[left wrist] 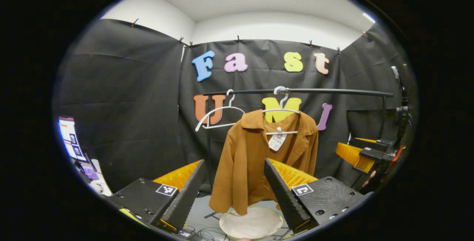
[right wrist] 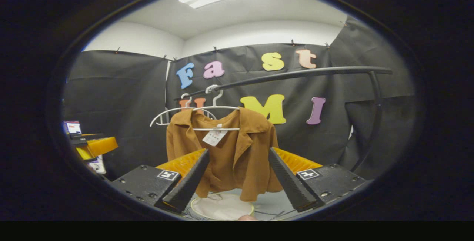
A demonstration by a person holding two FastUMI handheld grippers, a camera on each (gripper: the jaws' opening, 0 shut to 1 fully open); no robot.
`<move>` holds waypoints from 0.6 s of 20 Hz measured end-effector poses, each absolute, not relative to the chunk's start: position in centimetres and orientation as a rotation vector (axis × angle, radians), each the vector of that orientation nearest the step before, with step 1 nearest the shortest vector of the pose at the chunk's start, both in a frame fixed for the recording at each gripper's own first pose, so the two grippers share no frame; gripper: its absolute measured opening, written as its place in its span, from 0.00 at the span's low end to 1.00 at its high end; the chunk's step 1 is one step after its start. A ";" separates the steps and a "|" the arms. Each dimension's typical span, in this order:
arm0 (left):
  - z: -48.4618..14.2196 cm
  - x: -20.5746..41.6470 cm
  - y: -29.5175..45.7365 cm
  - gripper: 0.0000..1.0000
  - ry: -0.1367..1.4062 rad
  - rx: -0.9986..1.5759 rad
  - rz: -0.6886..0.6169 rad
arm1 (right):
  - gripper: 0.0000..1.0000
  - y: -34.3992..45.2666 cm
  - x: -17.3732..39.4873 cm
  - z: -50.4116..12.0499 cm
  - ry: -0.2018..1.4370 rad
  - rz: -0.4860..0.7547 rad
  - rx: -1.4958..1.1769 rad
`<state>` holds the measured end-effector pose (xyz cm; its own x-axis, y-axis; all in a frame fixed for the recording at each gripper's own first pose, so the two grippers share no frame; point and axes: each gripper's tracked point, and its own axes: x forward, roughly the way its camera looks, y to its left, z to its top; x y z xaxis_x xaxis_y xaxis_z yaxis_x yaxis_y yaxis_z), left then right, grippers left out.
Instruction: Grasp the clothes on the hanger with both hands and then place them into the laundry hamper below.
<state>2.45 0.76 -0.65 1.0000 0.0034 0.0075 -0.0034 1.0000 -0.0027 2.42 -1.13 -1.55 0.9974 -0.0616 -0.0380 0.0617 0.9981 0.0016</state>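
Left gripper view, left to right: monitor (left wrist: 68, 137) at the left edge; empty white hanger (left wrist: 218, 117) on the black clothes rail (left wrist: 333, 91), left of centre; left gripper (left wrist: 234, 189) at the bottom, fingers spread wide, nothing between them touched; brown jacket (left wrist: 251, 159) at centre on its own white hanger (left wrist: 282, 113), a paper tag (left wrist: 277, 141) at the collar; round laundry hamper (left wrist: 251, 223) at bottom centre, directly under the jacket hem; right gripper (left wrist: 364, 152) at the right edge, its state not discernible here.

Right gripper view, left to right: left gripper (right wrist: 90, 143) at the left edge; brown jacket (right wrist: 237, 156) left of centre, hanging from the rail (right wrist: 296, 73); right gripper (right wrist: 239, 181) at the bottom, fingers spread, apart from the cloth; hamper (right wrist: 222, 207) at the bottom centre.
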 end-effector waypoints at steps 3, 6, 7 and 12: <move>-1.4 3.1 0.3 1.00 0.010 0.002 0.009 | 0.99 -1.6 3.2 -2.2 0.057 -0.057 0.011; -2.0 3.8 -0.4 1.00 0.020 0.001 0.013 | 0.99 -2.2 4.3 -2.8 0.074 -0.051 0.037; -2.4 4.1 -0.7 1.00 0.025 0.000 0.016 | 0.99 -2.2 4.6 -3.0 0.080 -0.043 0.051; -4.4 5.8 -2.9 1.00 0.070 -0.035 0.031 | 0.99 -2.4 6.7 -4.8 0.144 0.011 0.101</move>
<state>5.78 -2.89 -4.37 0.9971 0.0293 -0.0700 -0.0317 0.9989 -0.0336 6.72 -2.43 -4.80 0.9897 0.0181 -0.1423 -0.0036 0.9949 0.1012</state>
